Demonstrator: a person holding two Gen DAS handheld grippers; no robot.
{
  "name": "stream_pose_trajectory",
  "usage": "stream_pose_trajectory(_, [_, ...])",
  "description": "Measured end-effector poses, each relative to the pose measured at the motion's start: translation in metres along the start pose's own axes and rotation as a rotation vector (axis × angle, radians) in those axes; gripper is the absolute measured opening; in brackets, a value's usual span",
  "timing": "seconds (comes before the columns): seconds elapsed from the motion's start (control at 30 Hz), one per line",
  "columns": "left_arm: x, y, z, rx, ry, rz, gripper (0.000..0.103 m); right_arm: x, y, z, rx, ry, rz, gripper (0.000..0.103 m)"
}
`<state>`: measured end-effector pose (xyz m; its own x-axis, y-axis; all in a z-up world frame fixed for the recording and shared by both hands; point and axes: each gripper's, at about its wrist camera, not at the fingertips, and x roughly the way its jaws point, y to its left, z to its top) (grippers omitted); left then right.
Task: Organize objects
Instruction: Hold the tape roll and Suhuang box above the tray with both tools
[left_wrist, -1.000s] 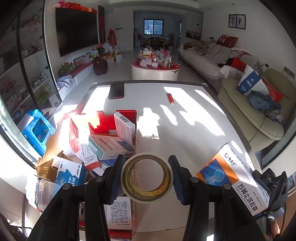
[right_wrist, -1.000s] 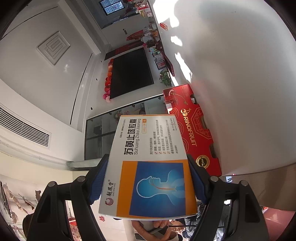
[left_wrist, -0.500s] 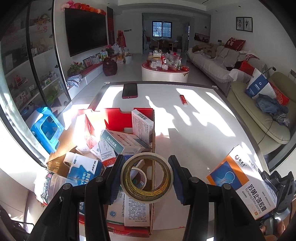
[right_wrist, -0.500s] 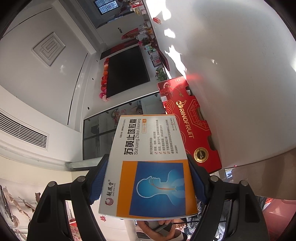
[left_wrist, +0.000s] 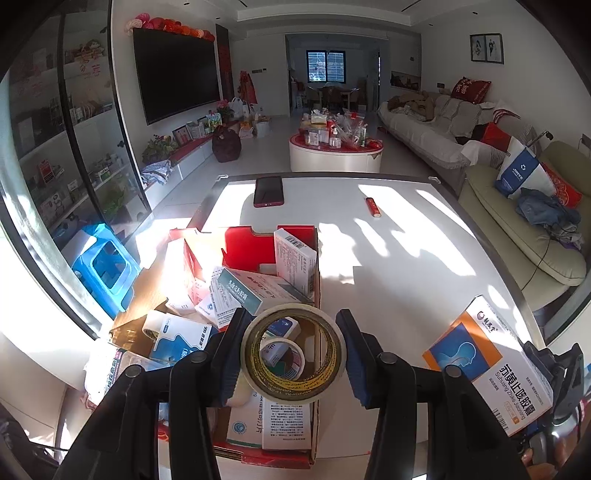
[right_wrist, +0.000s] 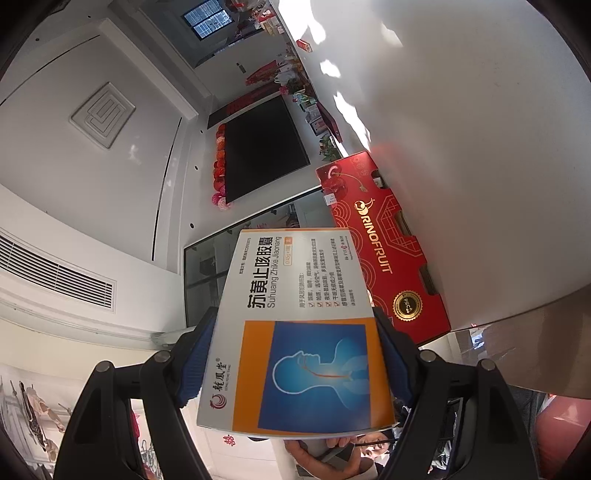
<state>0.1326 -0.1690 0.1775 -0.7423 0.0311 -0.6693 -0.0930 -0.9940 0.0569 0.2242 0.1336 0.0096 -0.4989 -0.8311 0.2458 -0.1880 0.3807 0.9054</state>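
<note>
The left gripper pinched a tape roll above the red box of medicine packs on the white surface. The right gripper clamped a medicine carton, held off to the box's right.

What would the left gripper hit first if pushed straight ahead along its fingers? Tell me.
Probably the contents of the open red carton. The left gripper, shut on the tape roll, points down into it, and a smaller tape roll shows through the held roll's hole. Depth is unclear, so which item comes first is uncertain.
</note>
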Motion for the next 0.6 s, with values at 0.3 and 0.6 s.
stream_pose_trajectory(0.3, [-0.009, 0.012, 0.000, -0.015, -0.031, 0.037, 0.052, -0.006, -0.011, 0.002, 0.034, -0.007, 0.020, 0.078])
stream_pose_trajectory(0.6, [-0.005, 0.019, 0.000, -0.035, -0.023, 0.051, 0.052, -0.004, -0.015, 0.005, 0.062, -0.002, 0.034, 0.078])
